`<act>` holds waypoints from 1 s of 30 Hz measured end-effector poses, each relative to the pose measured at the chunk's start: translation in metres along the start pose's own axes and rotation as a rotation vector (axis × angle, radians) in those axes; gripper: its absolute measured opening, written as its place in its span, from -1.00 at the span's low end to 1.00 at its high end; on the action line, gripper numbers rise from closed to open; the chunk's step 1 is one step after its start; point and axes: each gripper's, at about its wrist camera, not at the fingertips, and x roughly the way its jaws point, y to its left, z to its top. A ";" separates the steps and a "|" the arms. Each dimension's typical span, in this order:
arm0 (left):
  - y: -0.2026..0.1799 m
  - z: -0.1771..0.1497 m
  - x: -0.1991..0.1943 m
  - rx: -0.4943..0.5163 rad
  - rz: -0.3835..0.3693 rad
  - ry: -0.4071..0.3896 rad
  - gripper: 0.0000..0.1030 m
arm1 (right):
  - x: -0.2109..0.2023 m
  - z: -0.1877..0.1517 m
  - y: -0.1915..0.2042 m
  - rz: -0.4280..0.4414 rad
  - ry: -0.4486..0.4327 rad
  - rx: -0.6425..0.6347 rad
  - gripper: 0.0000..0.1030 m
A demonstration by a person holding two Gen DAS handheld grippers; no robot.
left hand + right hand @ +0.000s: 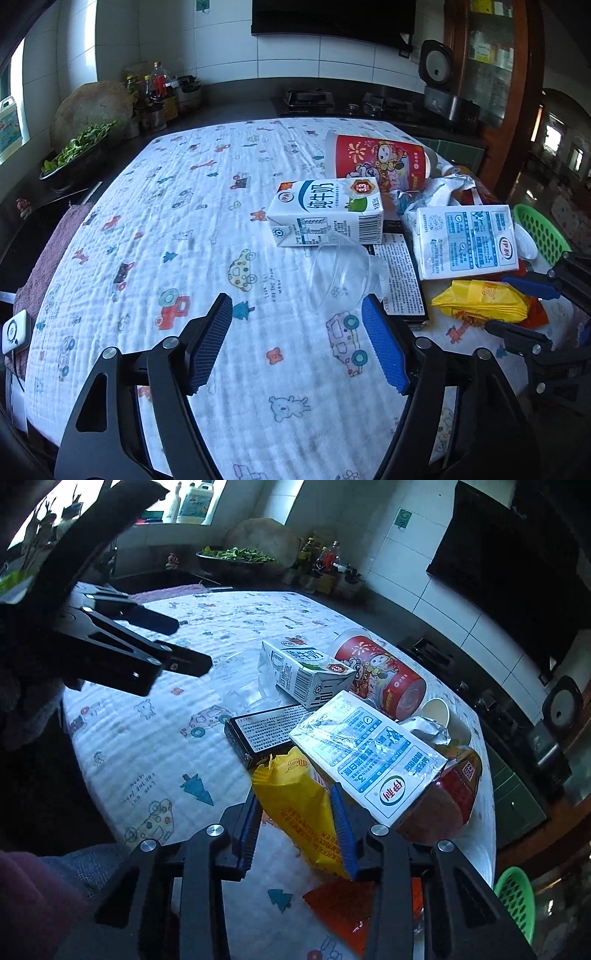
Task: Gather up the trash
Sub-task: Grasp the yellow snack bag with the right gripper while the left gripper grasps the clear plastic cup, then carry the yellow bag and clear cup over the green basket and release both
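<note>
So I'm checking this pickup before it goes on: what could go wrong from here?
The right gripper pinches only the yellow wrapper, whose top lies under the blue milk carton; lifting could tip that carton. The left gripper is open near the clear plastic cup, which might roll away if nudged.

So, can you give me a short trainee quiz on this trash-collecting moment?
1. Multiple choice: what sits between the pads of the right tool? A) milk carton B) yellow wrapper C) black box
2. True or false: the left tool is shut on the clear plastic cup.
3. Short answer: what colour is the perforated basket?

Key: 1 B. 2 False: its jaws stand open, with the cup lying just ahead of them. 3 Green.
</note>
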 end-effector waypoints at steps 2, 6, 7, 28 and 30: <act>-0.004 0.004 0.009 0.004 -0.038 0.013 0.28 | -0.005 -0.001 -0.006 0.033 -0.010 0.063 -0.33; -0.016 0.008 0.025 0.042 -0.097 0.032 0.12 | -0.014 -0.003 -0.019 0.104 -0.035 0.184 -0.39; -0.018 0.009 0.029 0.046 -0.113 0.039 0.03 | -0.015 -0.004 -0.022 0.124 -0.037 0.217 -0.39; -0.028 0.017 -0.007 0.056 -0.206 -0.003 -0.97 | -0.074 -0.023 -0.057 0.249 -0.164 0.496 -0.56; -0.035 0.023 -0.017 0.074 -0.221 -0.026 -0.97 | -0.081 -0.027 -0.067 0.217 -0.175 0.520 -0.56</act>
